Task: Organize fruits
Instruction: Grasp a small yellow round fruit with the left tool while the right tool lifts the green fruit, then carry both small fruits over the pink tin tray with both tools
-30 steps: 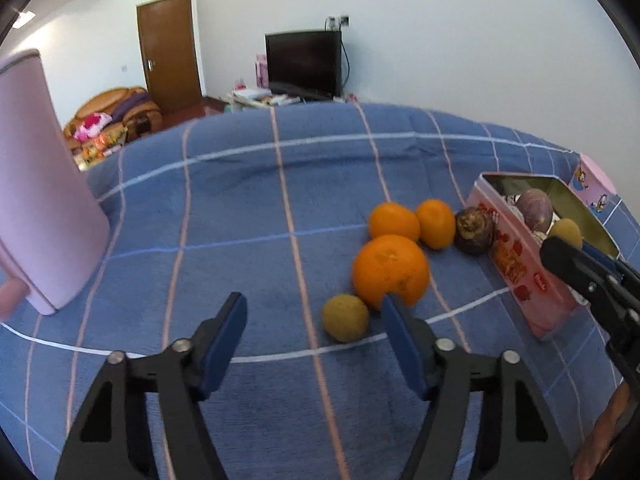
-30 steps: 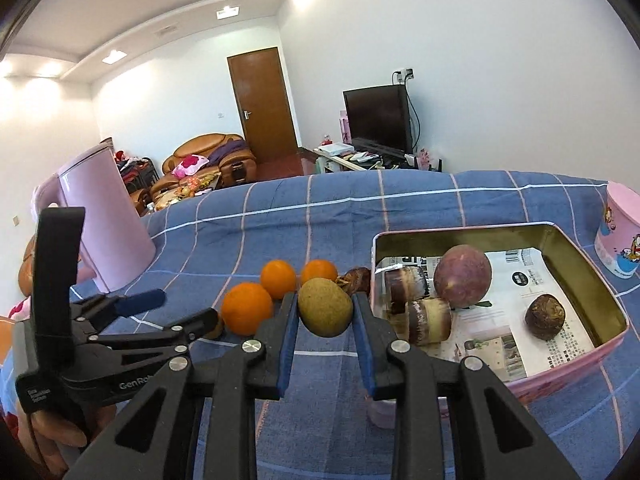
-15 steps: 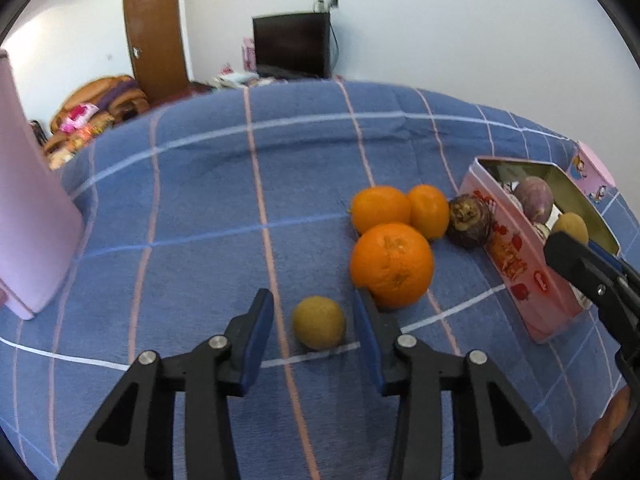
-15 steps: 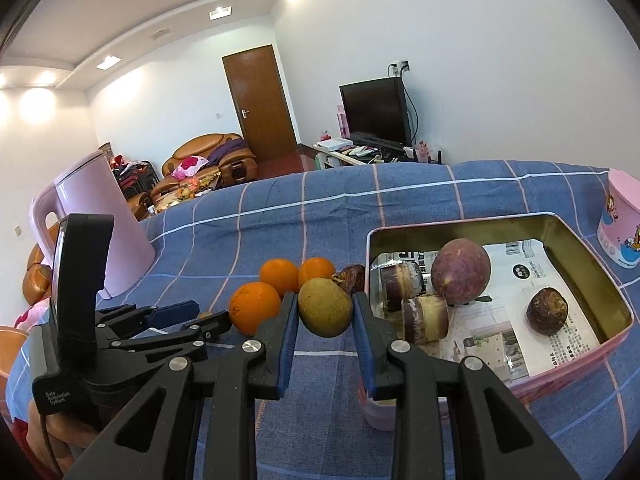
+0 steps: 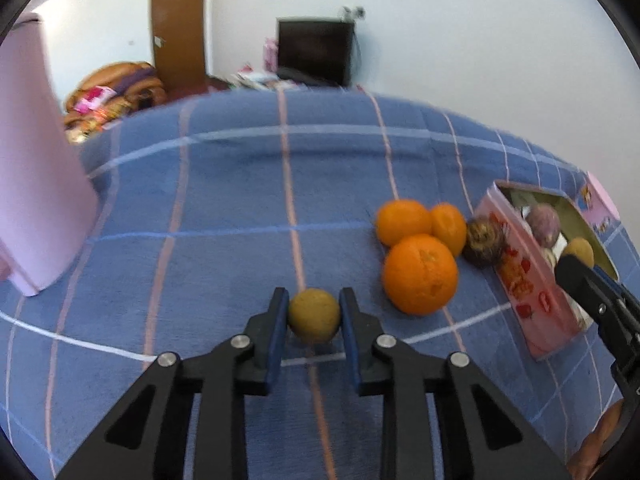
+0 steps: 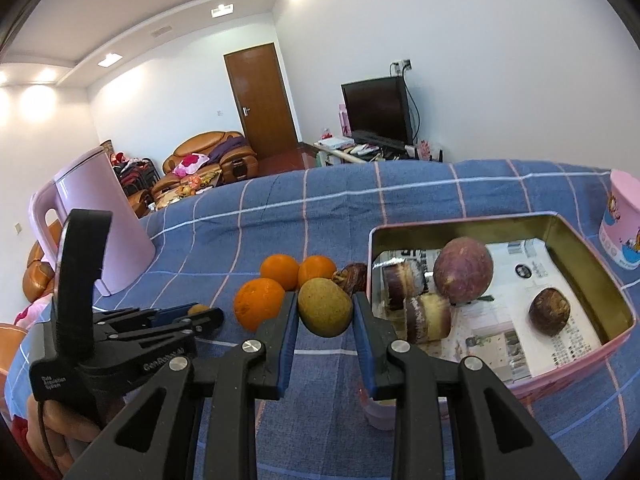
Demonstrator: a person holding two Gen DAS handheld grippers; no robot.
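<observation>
My left gripper (image 5: 314, 314) is shut on a small yellow-brown fruit (image 5: 314, 315) resting on the blue checked cloth (image 5: 224, 208). To its right lie a large orange (image 5: 419, 274), two smaller oranges (image 5: 404, 222) and a dark brown fruit (image 5: 482, 238). My right gripper (image 6: 325, 307) is shut on a bigger yellow-green fruit (image 6: 325, 307) and holds it above the cloth, just left of the pink tin box (image 6: 600, 276). The box holds a purple fruit (image 6: 463, 270), a dark round fruit (image 6: 549, 311) and two cut pieces (image 6: 426, 316). The left gripper shows in the right wrist view (image 6: 200, 318).
A tall pink jug (image 6: 102, 220) stands on the cloth at the far left. A pink cartoon cup (image 6: 622, 220) stands right of the box. Beyond the cloth's far edge are a TV (image 6: 376, 110), a sofa and a door.
My left gripper moved forward around the small yellow-brown fruit and closed on it. My right gripper kept its fruit and barely moved.
</observation>
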